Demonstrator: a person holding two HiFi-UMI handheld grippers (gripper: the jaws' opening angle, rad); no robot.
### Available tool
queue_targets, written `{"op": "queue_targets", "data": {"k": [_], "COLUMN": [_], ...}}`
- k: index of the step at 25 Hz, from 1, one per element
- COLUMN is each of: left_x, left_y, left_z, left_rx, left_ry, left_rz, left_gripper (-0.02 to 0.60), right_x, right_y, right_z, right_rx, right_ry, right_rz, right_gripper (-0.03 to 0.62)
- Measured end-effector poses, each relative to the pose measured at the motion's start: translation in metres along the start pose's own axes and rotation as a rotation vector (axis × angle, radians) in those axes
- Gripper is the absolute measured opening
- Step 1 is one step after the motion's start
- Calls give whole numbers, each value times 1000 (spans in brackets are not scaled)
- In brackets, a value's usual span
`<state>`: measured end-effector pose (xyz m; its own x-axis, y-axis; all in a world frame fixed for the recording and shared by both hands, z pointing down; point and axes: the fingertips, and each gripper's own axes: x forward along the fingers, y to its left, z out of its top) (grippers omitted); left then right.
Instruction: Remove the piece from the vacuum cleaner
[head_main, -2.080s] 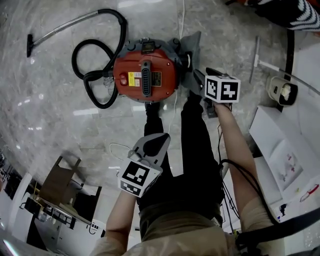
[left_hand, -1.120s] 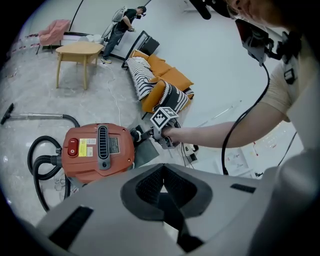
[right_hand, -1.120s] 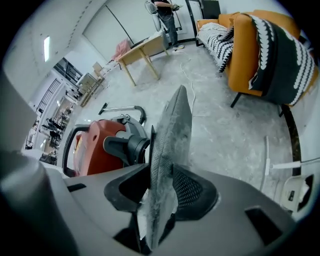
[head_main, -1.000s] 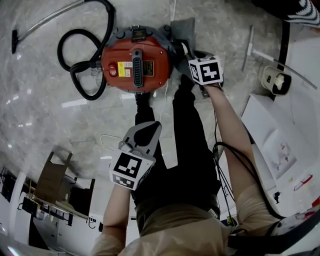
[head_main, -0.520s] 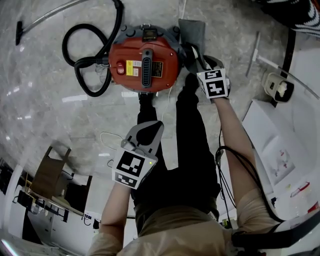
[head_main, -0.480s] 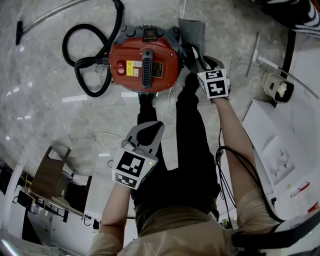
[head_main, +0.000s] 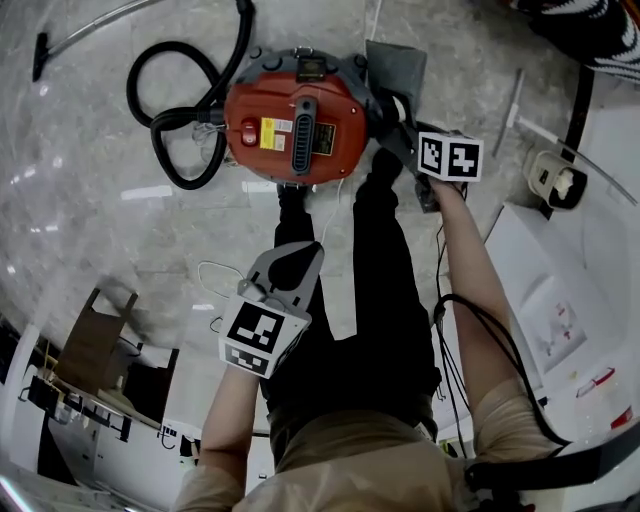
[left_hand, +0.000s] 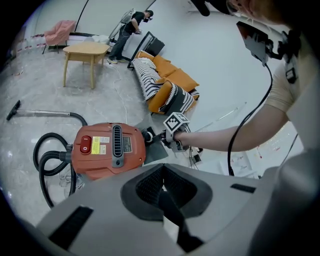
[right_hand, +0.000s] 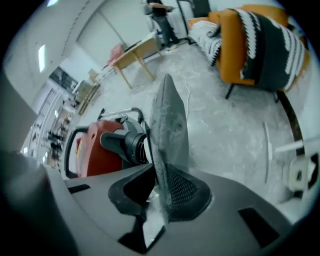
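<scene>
A round red vacuum cleaner with a black handle (head_main: 295, 125) sat on the pale grey marbled floor (head_main: 120, 230), at twelve o'clock from the person's feet in the head view. Its black ribbed hose (head_main: 175, 110) looped off the body's nine o'clock side. A flat, dusty grey fabric piece (head_main: 397, 65) stood on edge against the vacuum's three o'clock side, upright and slightly tilted.

In the right gripper view this piece rose straight up between the jaws of the right gripper (right_hand: 157, 185), which were closing on it. One face lay against the mesh pad at three o'clock, and the pad at nine o'clock had not visibly pressed in yet. Just beside the piece, at nine o'clock, a black round neck (right_hand: 127, 144) jutted from the red body.

The left gripper (left_hand: 162, 187) hung well back from the vacuum, at about six o'clock from it and over the person's black trousers (head_main: 385, 300). Its jaws were pressed together with nothing between them, and its own view looked past them at the red body.

An orange sofa with a black-and-white striped throw (right_hand: 250, 45) stood beyond, at one o'clock in the right gripper view.
</scene>
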<state>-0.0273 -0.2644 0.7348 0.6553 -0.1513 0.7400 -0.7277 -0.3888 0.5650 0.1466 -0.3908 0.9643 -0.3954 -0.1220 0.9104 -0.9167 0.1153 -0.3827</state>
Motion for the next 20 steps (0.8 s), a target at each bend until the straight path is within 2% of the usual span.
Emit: {"op": "queue_targets", "data": {"k": [3,5,6,7,8,11,12,13,16,20], "left_x": [1,3,4,6,6,6,6,6,6,8], "left_y": [2,4,4,4,4,3,3,3,4,2], "left_z": [4,6,7,7,8,8,8,7,7,5], "left_rx": [-5,-4,-5,-6,-5,7,13,17,12,13], "left_ry": [-5,-8,-10,-11,-11,-5,-1,3,4,9], "left_rz": [-13,-17,-18,-19,-18,-12,-9,-7,-6,-5], "left_gripper": [5,5,5,5,5,5,5,5,5,5], "right_x": [1,3,4,5,6,3,2,2,4,3], "right_y": [2,1,1,0,0,0,-1,-2,-9,-11], "right_z": [-9,-11,-11,-10,-10,-12,-13,-15,-18,-15], "right_rx": [323,423,423,385,297,-176,-267,-299,-299,-230], "right_ry": [21,21,23,30,41,86,81,69,44,21], "right_rz": [99,151,161,153,119,-98,-143,-161,-168,-142], "right_gripper": [64,64,64,64,63,35,31,31,29,31]}}
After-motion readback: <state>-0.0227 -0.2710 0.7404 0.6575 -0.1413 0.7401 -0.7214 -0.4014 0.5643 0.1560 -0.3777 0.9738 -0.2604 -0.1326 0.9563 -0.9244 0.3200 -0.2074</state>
